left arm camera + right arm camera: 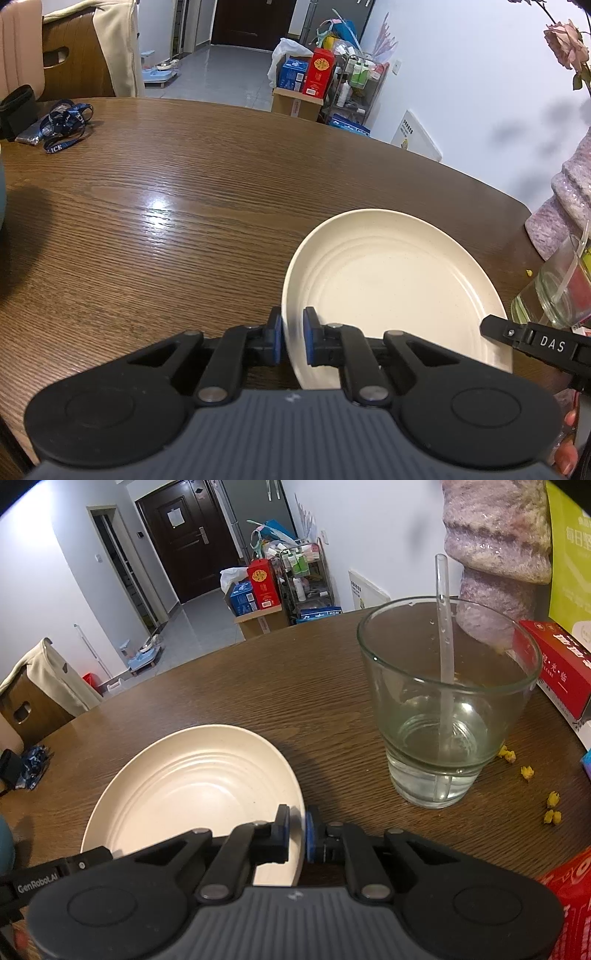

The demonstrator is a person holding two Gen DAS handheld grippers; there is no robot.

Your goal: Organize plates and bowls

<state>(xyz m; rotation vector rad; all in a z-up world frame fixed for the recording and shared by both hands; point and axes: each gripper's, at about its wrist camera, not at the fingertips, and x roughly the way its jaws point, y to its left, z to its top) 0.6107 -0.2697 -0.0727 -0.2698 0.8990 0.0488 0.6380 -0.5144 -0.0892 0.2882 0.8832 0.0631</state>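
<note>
Plate (391,291) first: it is a cream, round, shallow dish with faint moulded rings in its well, and it sits near the close edge of the brown wooden surface (184,206). I see only this one dish; no bowl shows in either view.

Both grippers are on it. My left gripper (292,338) is clamped narrow on the plate's left rim, one blue pad inside the lip and one outside. My right gripper (296,830) is pinched the same way on the opposite rim, jaws drawn in tight on the thin edge. In the left wrist view the tip of the other gripper shows at the plate's far side, so the two holds sit roughly across from each other.

I judge the plate light and stiff, probably a matte plastic or fibre composite going by its speckled, dull finish; it should not flex much. The rim is thin and the lip slopes, so a pad could slide off if I tilt it carelessly. Holding at two opposite points on the rim seems right to me, since it keeps the dish level and stops it pivoting.

I watch the glass (443,709) closely. It stands just to the right of the plate with a little water and a clear straw (445,635) in it, and a sideways swing could tip it. Small yellow crumbs (532,786) lie beyond it. A blue lanyard (64,125) lies well apart on the far left.
</note>
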